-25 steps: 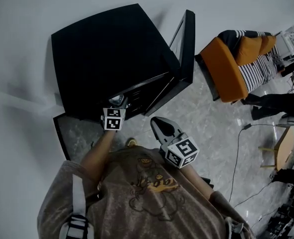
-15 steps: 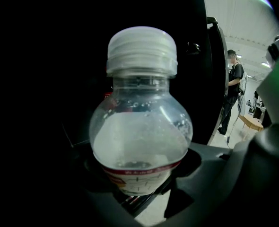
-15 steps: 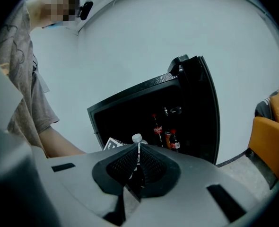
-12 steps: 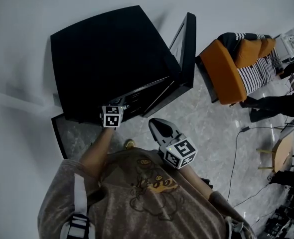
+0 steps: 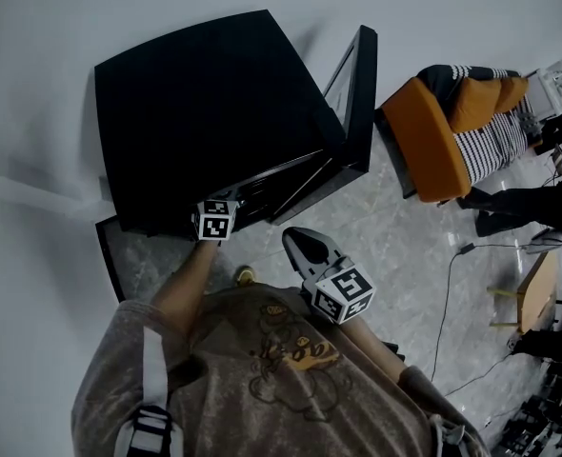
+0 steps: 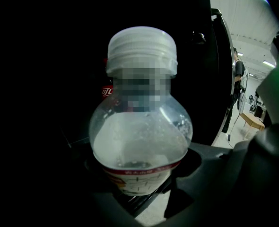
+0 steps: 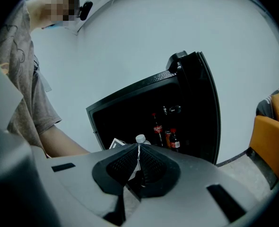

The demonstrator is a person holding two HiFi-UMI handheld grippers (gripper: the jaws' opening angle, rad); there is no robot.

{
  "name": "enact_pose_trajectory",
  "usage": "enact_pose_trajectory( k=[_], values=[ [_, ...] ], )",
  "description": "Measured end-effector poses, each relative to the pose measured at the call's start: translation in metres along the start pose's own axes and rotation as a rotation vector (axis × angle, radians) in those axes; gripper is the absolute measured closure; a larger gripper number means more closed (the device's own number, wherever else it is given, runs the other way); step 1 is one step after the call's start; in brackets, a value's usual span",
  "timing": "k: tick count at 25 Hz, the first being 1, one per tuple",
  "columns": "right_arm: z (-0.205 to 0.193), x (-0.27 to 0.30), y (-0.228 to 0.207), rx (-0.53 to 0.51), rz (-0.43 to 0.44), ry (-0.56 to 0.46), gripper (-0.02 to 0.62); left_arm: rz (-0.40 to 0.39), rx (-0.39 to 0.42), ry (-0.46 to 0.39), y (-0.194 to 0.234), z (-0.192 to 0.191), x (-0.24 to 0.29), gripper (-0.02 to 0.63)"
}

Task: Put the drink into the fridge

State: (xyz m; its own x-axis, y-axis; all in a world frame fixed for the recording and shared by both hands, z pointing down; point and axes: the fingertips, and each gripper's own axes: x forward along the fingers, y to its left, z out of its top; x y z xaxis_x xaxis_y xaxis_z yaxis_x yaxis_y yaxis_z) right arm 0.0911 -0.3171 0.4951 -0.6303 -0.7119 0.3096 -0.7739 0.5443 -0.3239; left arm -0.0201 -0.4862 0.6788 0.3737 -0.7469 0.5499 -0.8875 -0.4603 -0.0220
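A clear drink bottle with a white cap and a pale liquid stands upright between the jaws of my left gripper, which is shut on its lower body. In the head view the left gripper reaches into the front of the black fridge, whose door stands open to the right. The bottle's cap shows at the fridge opening in the right gripper view. My right gripper hangs in front of the fridge, shut with nothing in it.
Cola bottles and a smaller one stand inside the fridge. An orange sofa with striped cushions stands right of the open door. A cable lies on the marble floor, and a small wooden table stands at the far right.
My left gripper has edged a little further in under the fridge's top with the bottle. The right gripper has drifted slightly left.
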Motion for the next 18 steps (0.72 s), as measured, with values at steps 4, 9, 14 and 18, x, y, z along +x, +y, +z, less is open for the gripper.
enact_pose_trajectory(
  k=[4, 9, 14, 18],
  values=[
    [0.002, -0.002, 0.0, -0.004, -0.002, 0.008, 0.569, -0.009, -0.025, 0.005, -0.002, -0.004, 0.006, 0.302],
    [0.002, -0.006, -0.003, -0.003, -0.008, 0.011, 0.569, -0.017, -0.018, -0.02, -0.003, 0.009, 0.013, 0.302],
    [0.004, -0.004, -0.001, 0.004, -0.005, 0.004, 0.569, -0.028, -0.021, -0.03, -0.001, 0.012, 0.019, 0.301],
    [0.002, -0.003, -0.001, -0.012, -0.004, 0.018, 0.569, -0.034, -0.011, -0.037, -0.003, 0.013, 0.018, 0.298]
  ],
)
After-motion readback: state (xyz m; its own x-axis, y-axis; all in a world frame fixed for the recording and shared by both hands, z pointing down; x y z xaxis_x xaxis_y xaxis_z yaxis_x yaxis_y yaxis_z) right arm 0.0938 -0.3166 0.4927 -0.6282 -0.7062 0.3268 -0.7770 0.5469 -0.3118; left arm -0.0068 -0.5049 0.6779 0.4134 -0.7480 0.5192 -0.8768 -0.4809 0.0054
